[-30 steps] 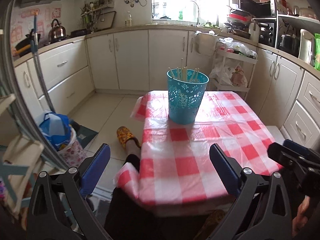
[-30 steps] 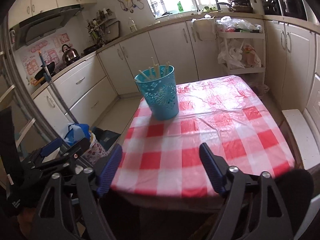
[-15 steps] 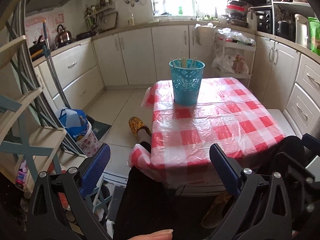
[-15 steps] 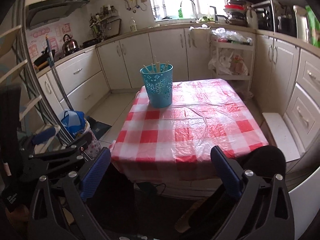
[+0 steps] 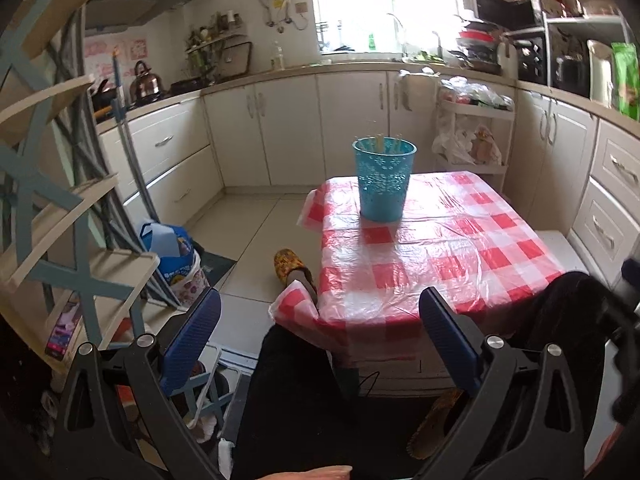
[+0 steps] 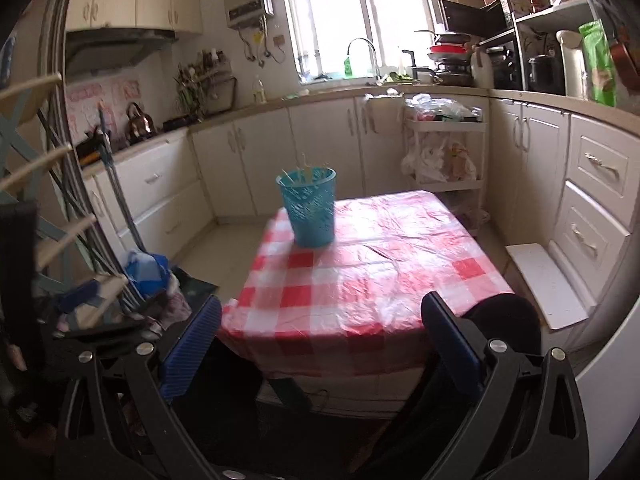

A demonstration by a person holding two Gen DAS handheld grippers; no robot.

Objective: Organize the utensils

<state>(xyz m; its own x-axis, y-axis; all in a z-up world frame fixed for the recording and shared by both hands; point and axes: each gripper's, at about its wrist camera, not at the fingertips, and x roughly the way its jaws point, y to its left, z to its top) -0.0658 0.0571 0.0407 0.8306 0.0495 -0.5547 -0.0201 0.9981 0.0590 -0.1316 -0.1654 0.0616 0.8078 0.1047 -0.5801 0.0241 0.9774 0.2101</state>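
The chopsticks (image 5: 382, 142) are seen standing upright in the blue basket (image 5: 383, 184), only their pale tips showing above its rim. The basket is set on the far left part of the worktop (image 5: 440, 264), which is covered by a red-and-white checked cloth. No other utensil is seen on the cloth in either view; the rest of its surface lies bare.

The left gripper (image 5: 320, 336) is held low, off the near edge of the worktop, well apart from the basket. Its fingers (image 5: 192, 332) are spread wide, and nothing is held between them. The right gripper (image 6: 322, 338) is likewise held off the near edge, its fingers (image 6: 192, 338) fully released and empty.

From how things lie, the sorting is judged to be done or very nearly so: the utensils in view are already gathered in the basket, and both grippers are clear of it. The step in hand is taken to be a withdrawal from the worktop, not a reach.

If anything is left to collect, it is not shown here, and it would first have to be found outside these views. A fresh reach would then be called for, with the fingers kept open until the piece lay between them. Whether the chopsticks are evenly arranged inside the basket cannot be told; its wall hides them.
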